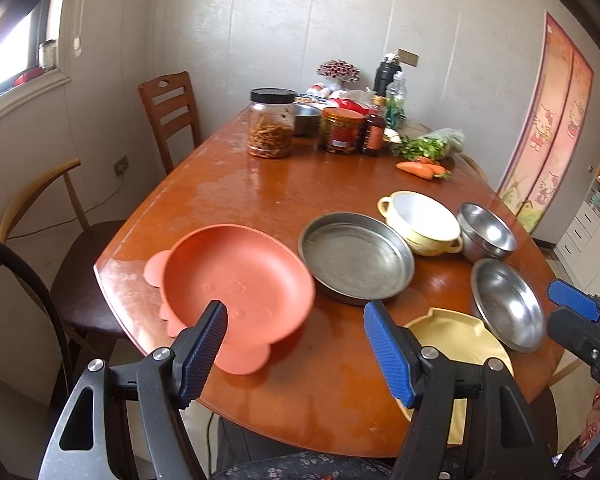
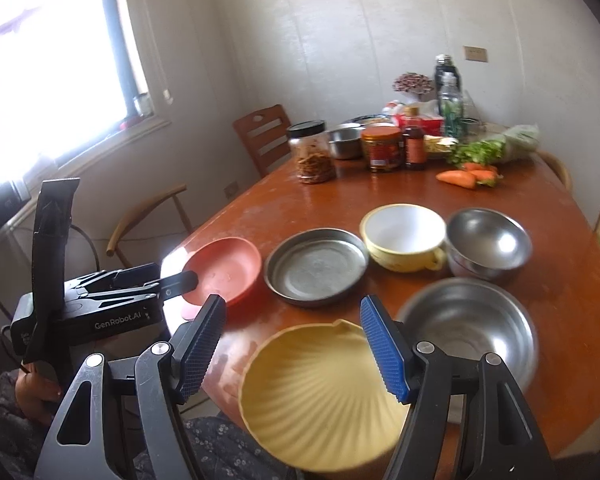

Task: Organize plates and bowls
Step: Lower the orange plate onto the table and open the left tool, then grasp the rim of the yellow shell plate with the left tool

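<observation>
A coral child's plate [image 1: 236, 280] [image 2: 224, 266] lies near the table's left edge. My left gripper [image 1: 296, 320] hovers open over its near rim, left fingertip above the plate's inside, right fingertip clear of it. A round steel pan [image 1: 356, 258] [image 2: 316, 266], a yellow two-handled bowl [image 1: 420, 224] [image 2: 404, 238] and stacked steel bowls [image 1: 486, 230] [image 2: 488, 242] run in a row to the right. Nearer are a steel bowl [image 1: 508, 304] [image 2: 468, 332] and a yellow shell-shaped plate [image 1: 456, 340] [image 2: 320, 392]. My right gripper [image 2: 294, 336] stands open above the shell plate, pads off it.
Jars, bottles [image 1: 376, 128], greens and carrots [image 1: 420, 169] crowd the far end of the wooden table [image 1: 260, 184]. Two chairs [image 1: 172, 112] stand along its left side. The shell plate overhangs the near table edge, with a person's patterned clothing just below.
</observation>
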Available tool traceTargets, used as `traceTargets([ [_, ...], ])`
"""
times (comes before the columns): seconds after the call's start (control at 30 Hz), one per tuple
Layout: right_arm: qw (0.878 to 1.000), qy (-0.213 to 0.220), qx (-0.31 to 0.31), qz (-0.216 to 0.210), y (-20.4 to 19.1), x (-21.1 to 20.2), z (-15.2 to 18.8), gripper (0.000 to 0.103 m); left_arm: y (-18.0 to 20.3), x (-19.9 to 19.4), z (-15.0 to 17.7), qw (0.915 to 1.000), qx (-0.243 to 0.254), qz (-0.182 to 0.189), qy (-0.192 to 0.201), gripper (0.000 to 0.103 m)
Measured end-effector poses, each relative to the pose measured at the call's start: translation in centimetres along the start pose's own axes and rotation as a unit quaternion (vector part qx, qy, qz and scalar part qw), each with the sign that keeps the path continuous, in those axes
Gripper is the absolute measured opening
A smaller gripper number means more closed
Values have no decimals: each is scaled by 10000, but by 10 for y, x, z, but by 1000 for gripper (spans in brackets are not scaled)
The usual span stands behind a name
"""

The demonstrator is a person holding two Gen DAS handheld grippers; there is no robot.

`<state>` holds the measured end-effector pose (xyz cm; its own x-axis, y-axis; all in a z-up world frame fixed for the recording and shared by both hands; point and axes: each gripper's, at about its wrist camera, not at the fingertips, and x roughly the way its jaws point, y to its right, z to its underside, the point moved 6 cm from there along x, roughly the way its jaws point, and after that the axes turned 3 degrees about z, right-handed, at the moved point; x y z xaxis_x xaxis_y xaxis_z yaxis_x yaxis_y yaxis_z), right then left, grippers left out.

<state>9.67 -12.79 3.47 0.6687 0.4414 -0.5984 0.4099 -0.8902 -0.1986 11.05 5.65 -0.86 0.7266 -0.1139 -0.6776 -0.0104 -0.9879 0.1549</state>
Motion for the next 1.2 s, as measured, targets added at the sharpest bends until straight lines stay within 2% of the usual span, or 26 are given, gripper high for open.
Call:
traceTargets([
  [0.13, 9999, 1, 56, 161, 9, -14, 15, 77, 15, 3, 7, 9999, 88, 120, -81, 70],
  [0.4, 9971, -552, 129, 509, 24, -6, 64, 77, 41, 20, 31, 9982, 299, 328, -406, 70],
  [0.57, 9938, -855, 572, 430, 42, 4, 87, 78, 46, 34, 42, 9968, 317, 437, -593, 70],
  [0.73, 9923, -940, 621, 506, 47, 15, 93, 77, 48, 46, 49, 9957, 324, 531, -685, 70],
  [1.03, 9936, -855, 182, 711, 41, 29, 94, 59, 56, 64, 60, 9933, 417, 641, -865, 70],
  [1.2, 9926, -954, 142, 738, 43, 39, 98, 51, 60, 72, 63, 9914, 353, 868, -917, 70],
])
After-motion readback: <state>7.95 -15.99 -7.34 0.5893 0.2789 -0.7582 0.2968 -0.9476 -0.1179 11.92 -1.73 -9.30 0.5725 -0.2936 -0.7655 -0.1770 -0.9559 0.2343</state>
